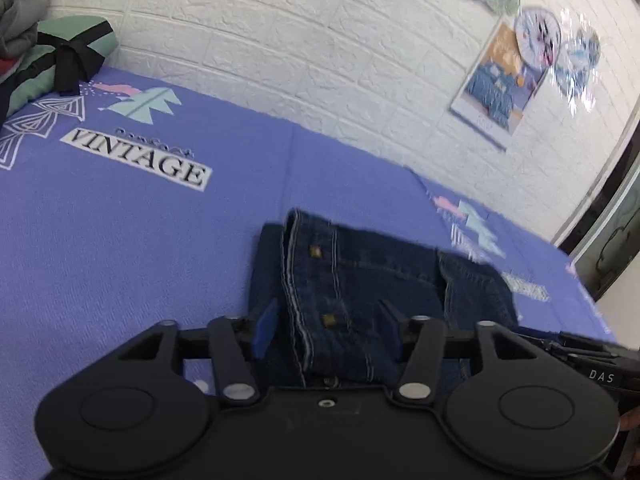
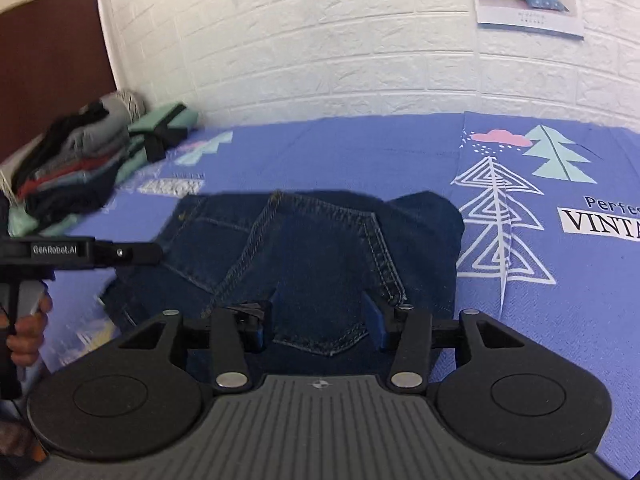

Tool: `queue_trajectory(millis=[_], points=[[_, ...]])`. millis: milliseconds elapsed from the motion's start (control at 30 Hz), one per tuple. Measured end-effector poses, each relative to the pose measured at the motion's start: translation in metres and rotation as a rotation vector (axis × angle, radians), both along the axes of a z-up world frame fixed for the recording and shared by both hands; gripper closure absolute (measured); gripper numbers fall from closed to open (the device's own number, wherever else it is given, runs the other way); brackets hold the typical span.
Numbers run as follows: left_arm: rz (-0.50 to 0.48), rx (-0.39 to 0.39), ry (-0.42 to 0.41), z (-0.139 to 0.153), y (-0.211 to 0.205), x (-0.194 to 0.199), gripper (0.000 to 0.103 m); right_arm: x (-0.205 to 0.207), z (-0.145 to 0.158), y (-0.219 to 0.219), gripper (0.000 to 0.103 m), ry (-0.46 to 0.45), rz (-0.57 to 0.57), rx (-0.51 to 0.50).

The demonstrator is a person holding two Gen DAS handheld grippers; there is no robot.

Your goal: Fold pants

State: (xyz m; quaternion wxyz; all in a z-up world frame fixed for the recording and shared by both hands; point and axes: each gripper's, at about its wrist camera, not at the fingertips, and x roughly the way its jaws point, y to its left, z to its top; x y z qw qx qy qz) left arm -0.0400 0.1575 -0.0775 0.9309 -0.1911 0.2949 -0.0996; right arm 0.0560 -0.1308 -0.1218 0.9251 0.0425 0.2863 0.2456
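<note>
Jeans (image 2: 304,248) lie folded on your blue bedsheet (image 2: 360,152), with your left gripper (image 1: 328,328) and right gripper (image 2: 318,320) spread wide over the denim, gripping nothing.

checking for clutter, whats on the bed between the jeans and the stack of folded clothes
Only bare printed sheet lies between the jeans and the stack of folded clothes, seen in the right wrist view.

The near edge of the folded jeans (image 1: 360,280) lay hidden behind the left gripper (image 1: 328,328). The right frame edge cut off the bedsheet lettering (image 2: 600,220). The stacked clothes (image 2: 68,168) were blurred, individual garments indistinguishable.
</note>
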Motion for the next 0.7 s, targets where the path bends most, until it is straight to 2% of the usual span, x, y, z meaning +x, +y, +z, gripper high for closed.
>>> queue_trajectory(millis=[33, 100, 233, 333, 400, 467, 500, 567, 600, 667, 700], points=[[0.022, -0.005, -0.006, 0.004, 0.007, 0.000, 0.000, 0.000, 0.004, -0.006, 0.005, -0.005, -0.020, 0.003], [0.038, -0.010, 0.014, 0.008, 0.020, 0.003, 0.000, -0.002, 0.007, -0.017, 0.000, 0.004, -0.054, -0.018], [-0.055, -0.109, 0.140, -0.004, 0.039, 0.019, 0.000, 0.000, -0.004, -0.041, 0.000, 0.115, -0.087, 0.026], [-0.125, -0.163, 0.176, -0.016, 0.038, 0.029, 0.002, 0.004, -0.016, -0.054, 0.000, 0.226, -0.089, 0.099], [-0.151, -0.210, 0.170, -0.019, 0.039, 0.035, 0.005, 0.004, -0.021, -0.058, 0.000, 0.256, -0.089, 0.161], [-0.160, -0.237, 0.186, -0.022, 0.038, 0.043, 0.023, 0.009, -0.024, -0.057, 0.001, 0.271, -0.083, 0.209], [-0.161, -0.239, 0.186, -0.023, 0.037, 0.047, 0.028, 0.013, -0.026, -0.056, 0.008, 0.279, -0.077, 0.230], [-0.162, -0.233, 0.179, -0.025, 0.035, 0.054, 0.047, 0.021, -0.030, -0.050, 0.011, 0.286, -0.076, 0.261], [-0.161, -0.232, 0.174, -0.025, 0.033, 0.056, 0.048, 0.025, -0.031, -0.048, 0.013, 0.282, -0.080, 0.279], [-0.147, -0.236, 0.175, -0.025, 0.030, 0.061, 0.052, 0.032, -0.034, -0.044, 0.028, 0.284, -0.117, 0.303], [-0.131, -0.221, 0.175, -0.023, 0.027, 0.060, 0.066, 0.033, -0.033, -0.043, 0.040, 0.290, -0.133, 0.314]])
